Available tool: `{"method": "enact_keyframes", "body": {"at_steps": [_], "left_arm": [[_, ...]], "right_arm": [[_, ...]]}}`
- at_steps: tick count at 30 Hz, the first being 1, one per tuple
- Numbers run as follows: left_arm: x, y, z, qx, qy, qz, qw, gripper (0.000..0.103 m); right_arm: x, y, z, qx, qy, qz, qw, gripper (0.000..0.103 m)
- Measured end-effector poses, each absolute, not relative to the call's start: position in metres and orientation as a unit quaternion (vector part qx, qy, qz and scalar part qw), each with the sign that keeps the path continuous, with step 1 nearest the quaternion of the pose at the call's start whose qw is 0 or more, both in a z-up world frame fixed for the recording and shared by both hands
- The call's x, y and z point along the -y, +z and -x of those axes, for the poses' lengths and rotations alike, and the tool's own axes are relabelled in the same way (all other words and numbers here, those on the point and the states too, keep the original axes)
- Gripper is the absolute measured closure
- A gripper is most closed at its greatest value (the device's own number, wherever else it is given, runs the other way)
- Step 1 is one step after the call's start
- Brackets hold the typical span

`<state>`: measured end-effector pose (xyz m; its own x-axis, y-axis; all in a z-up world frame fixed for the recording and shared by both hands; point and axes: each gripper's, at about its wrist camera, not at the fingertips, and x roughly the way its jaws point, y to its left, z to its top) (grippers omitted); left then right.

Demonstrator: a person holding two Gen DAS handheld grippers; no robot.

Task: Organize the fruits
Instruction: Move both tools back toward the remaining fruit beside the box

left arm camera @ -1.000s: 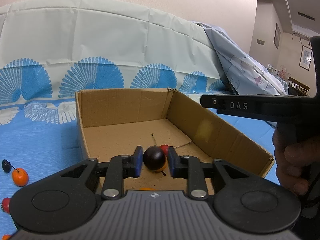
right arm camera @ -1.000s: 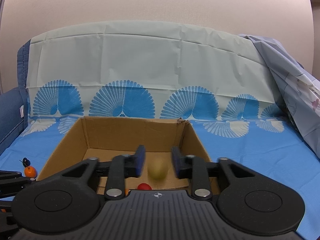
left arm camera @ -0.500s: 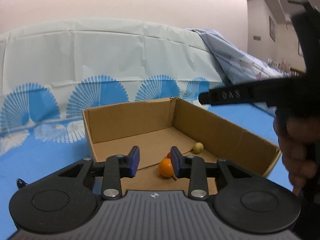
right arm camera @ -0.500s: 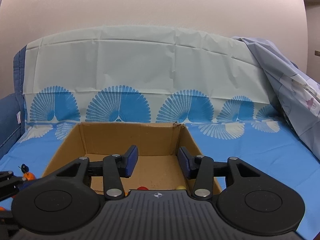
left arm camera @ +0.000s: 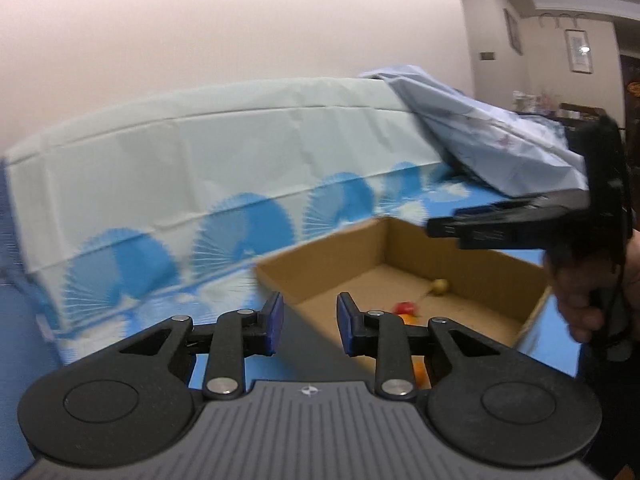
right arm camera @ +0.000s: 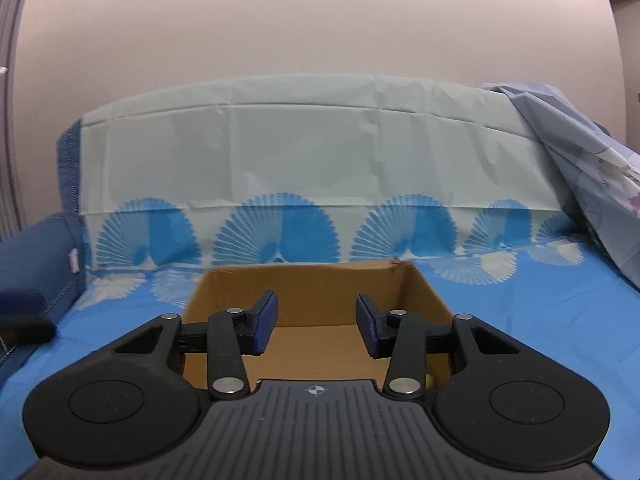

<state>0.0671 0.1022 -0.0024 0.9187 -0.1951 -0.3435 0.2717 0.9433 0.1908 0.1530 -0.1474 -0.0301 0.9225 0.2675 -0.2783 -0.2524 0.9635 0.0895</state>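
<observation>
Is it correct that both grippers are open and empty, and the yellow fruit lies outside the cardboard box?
Not quite. The left gripper and right gripper are open and empty, but the yellow fruit lies inside the cardboard box, near its far corner, as the left wrist view shows.

Ahead of your right gripper (right arm camera: 316, 322), a plain pinkish wall (right arm camera: 320, 20) fills the upper view. Below it, a pale green sheet with blue fan prints (right arm camera: 280, 236) hangs over what looks like a sofa back, then spreads bright blue underneath. To that gripper's left, you've got a dark blue cushion arm (right arm camera: 36, 264). To its right, a crumpled light-blue cloth (right arm camera: 588, 160) slumps down. From your left gripper (left arm camera: 310, 322), look far right: the room opens up dimmer, with a framed picture (left arm camera: 578, 50) on the far wall and cluttered furniture (left arm camera: 536, 102) beneath it, too blurred to name.
</observation>
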Motion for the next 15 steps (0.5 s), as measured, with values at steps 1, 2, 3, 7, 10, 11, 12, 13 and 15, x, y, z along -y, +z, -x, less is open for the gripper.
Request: {"method": "enact_keyframes", "body": {"at_steps": [1, 2, 3, 7, 10, 11, 12, 13, 15], "left_arm": [[-0.114, 0.001, -0.063, -0.165, -0.107, -0.115, 0.974, 0.071], [-0.123, 0.001, -0.060, -0.169, -0.095, -0.109, 0.975, 0.071], [-0.132, 0.001, -0.059, -0.174, -0.084, -0.103, 0.976, 0.071], [-0.162, -0.005, -0.050, -0.191, -0.010, -0.041, 0.981, 0.070], [-0.172, 0.001, -0.037, -0.164, 0.021, -0.006, 0.986, 0.069], [-0.173, 0.002, -0.036, -0.163, 0.026, -0.004, 0.986, 0.068], [-0.172, 0.003, -0.037, -0.165, 0.028, -0.003, 0.986, 0.068], [-0.172, 0.003, -0.038, -0.169, 0.031, -0.005, 0.985, 0.068], [-0.169, 0.004, -0.042, -0.180, 0.033, -0.015, 0.983, 0.068]], "right_arm": [[0.145, -0.029, -0.150, -0.144, 0.139, -0.027, 0.979, 0.063], [0.142, -0.028, -0.148, -0.142, 0.144, -0.029, 0.979, 0.067], [0.139, -0.027, -0.147, -0.141, 0.151, -0.031, 0.978, 0.068], [0.126, -0.025, -0.143, -0.141, 0.178, -0.040, 0.973, 0.073], [0.114, -0.025, -0.139, -0.143, 0.195, -0.043, 0.969, 0.073], [0.109, -0.025, -0.137, -0.143, 0.203, -0.042, 0.968, 0.073], [0.104, -0.025, -0.136, -0.142, 0.211, -0.040, 0.966, 0.073], [0.099, -0.025, -0.135, -0.142, 0.218, -0.038, 0.965, 0.073], [0.087, -0.027, -0.133, -0.142, 0.231, -0.031, 0.962, 0.073]]}}
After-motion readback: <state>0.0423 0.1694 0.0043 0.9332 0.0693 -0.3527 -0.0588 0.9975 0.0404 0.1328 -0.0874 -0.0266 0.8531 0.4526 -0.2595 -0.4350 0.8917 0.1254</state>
